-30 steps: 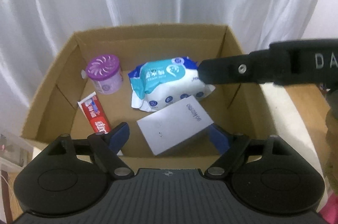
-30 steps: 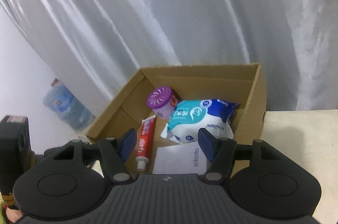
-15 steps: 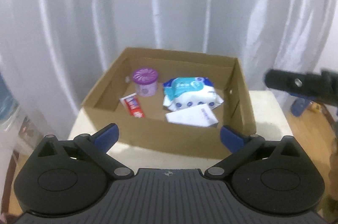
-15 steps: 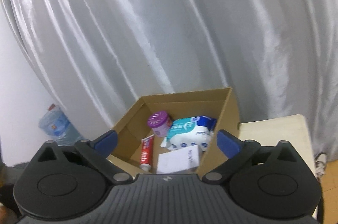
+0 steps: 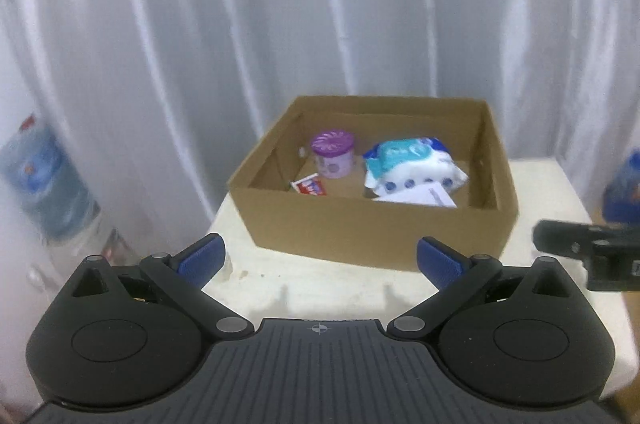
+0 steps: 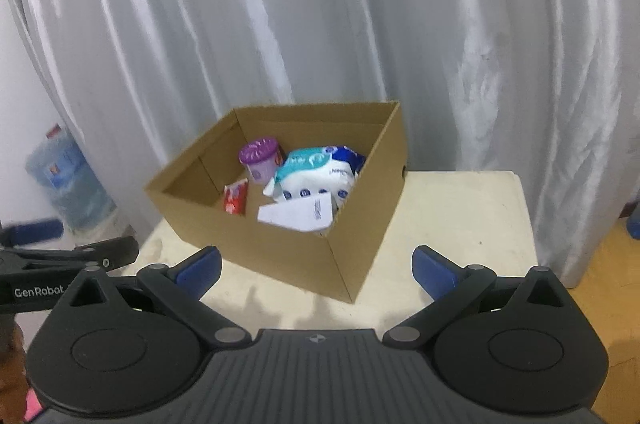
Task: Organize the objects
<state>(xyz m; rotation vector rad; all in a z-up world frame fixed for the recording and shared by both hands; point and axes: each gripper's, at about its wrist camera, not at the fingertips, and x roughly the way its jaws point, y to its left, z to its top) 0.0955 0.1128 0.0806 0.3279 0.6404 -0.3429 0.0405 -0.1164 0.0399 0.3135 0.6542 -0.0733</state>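
Note:
A cardboard box (image 5: 372,228) (image 6: 288,256) stands on a cream table (image 5: 320,284) (image 6: 460,224). Inside it are a purple-lidded jar (image 5: 333,154) (image 6: 261,159), a red toothpaste tube (image 5: 310,186) (image 6: 235,199), a blue and white wipes pack (image 5: 412,164) (image 6: 316,172) and a white flat box (image 5: 424,195) (image 6: 300,214). My left gripper (image 5: 318,258) is open and empty, well back from the box. My right gripper (image 6: 316,266) is open and empty too, also back from the box. The right gripper shows at the right edge of the left wrist view (image 5: 584,248); the left gripper shows at the left of the right wrist view (image 6: 60,260).
White curtains (image 5: 320,4) hang behind the table. A large water bottle (image 5: 44,184) (image 6: 64,180) stands on the floor at the left. A blue object (image 5: 624,192) sits at the far right beyond the table edge. Wooden floor (image 6: 612,264) shows at the right.
Both grippers have pulled back and away from the box, which now looks smaller and farther. Both sets of jaws have opened wider. The items in the box have not moved.

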